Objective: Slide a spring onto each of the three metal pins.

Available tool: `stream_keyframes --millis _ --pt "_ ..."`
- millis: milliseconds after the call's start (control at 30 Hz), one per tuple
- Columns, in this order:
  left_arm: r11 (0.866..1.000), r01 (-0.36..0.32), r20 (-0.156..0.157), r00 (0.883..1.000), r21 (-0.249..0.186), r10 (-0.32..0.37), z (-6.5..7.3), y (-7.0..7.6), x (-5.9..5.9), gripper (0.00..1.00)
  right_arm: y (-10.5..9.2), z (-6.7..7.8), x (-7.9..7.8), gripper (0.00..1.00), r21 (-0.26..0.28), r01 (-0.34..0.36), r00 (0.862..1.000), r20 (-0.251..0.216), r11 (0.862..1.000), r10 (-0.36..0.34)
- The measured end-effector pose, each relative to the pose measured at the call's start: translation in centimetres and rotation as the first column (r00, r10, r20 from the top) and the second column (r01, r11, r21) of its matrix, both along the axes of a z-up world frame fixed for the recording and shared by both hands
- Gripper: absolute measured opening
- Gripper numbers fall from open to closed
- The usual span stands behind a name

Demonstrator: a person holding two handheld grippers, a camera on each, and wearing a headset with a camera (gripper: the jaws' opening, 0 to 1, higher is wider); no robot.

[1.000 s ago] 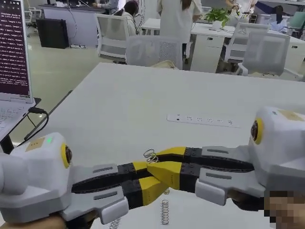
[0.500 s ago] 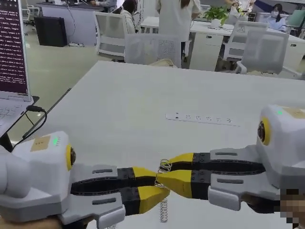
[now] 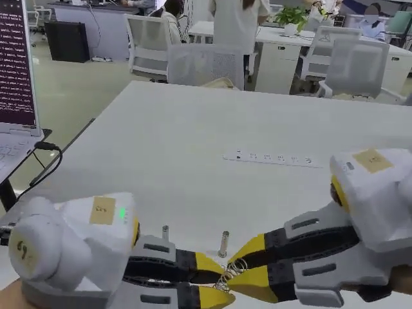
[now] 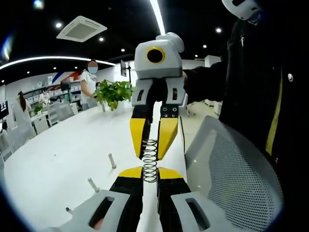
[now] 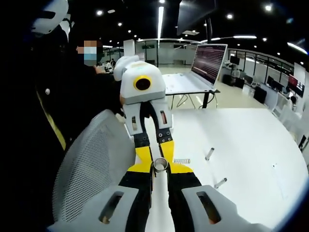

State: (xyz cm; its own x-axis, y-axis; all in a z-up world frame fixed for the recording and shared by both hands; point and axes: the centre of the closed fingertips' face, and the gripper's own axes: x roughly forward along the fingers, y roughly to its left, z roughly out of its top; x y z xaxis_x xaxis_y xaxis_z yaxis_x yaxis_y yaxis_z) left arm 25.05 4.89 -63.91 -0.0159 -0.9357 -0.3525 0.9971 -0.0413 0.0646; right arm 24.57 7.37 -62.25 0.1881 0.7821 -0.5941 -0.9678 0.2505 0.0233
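Two grippers: left gripper (image 4: 150, 174) and right gripper (image 5: 160, 169) meet tip to tip, both sets of jaws pinched on one spring (image 4: 150, 155), over the table (image 3: 193, 141).
Head view: two pins (image 3: 224, 243) upright just beyond it.
Right gripper view: second spring (image 5: 182, 161) lying near a pin (image 5: 209, 153).

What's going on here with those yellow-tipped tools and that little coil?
A person is working two hand-held tools over a white table. The left claw and the right claw meet tip to tip, and both appear to pinch one small coiled metal spring between them. Short upright metal pins stand nearby with no springs on them, and a second spring lies on the table.
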Motion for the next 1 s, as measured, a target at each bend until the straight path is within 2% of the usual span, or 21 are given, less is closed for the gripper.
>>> stream_keyframes --millis 33,167,233,267,467,567,667,800,1000 --pt "1.000 0.004 0.008 1.000 0.018 -0.004 -0.3 -0.1 -0.1 0.02 0.1 -0.1 0.0 0.08 -0.010 -0.008 1.000 0.002 1.000 0.008" --pt "0.998 0.011 0.022 1.000 0.064 -0.012 -1.0 -0.1 -0.3 0.02 -0.1 -1.1 -0.4 0.08 -0.114 -0.066 0.998 -0.009 0.991 0.065" --pt "0.996 0.014 0.027 1.000 0.086 -0.016 -1.4 -0.1 -0.5 0.02 -0.1 -1.3 -0.5 0.09 -0.139 -0.081 0.997 -0.009 0.987 0.081" --pt "0.995 0.015 0.025 1.000 0.094 -0.017 -1.5 -0.1 -0.5 0.02 -0.1 -1.5 -0.5 0.09 -0.173 -0.103 0.995 -0.004 0.979 0.104" --pt "0.992 0.008 0.015 1.000 0.125 -0.010 -2.1 0.1 -0.6 0.02 0.2 -2.3 -0.6 0.09 -0.246 -0.150 0.988 -0.020 0.958 0.150" --pt "0.992 -0.001 -0.001 1.000 0.129 0.001 -2.2 0.2 -0.6 0.02 0.2 -2.5 -0.6 0.09 -0.271 -0.163 0.986 -0.022 0.949 0.163" --pt "0.991 -0.007 -0.010 1.000 0.135 0.009 -2.3 0.3 -0.5 0.02 0.2 -2.8 -0.6 0.09 -0.300 -0.178 0.984 -0.025 0.937 0.179" --pt "0.991 -0.013 -0.016 1.000 0.132 0.015 -2.3 0.2 -0.5 0.02 0.1 -3.0 -0.6 0.09 -0.322 -0.186 0.982 -0.029 0.928 0.186" --pt "0.993 -0.021 -0.028 0.999 0.116 0.025 -2.2 0.1 -0.5 0.01 0.0 -3.2 -0.5 0.09 -0.329 -0.189 0.982 -0.036 0.925 0.188"
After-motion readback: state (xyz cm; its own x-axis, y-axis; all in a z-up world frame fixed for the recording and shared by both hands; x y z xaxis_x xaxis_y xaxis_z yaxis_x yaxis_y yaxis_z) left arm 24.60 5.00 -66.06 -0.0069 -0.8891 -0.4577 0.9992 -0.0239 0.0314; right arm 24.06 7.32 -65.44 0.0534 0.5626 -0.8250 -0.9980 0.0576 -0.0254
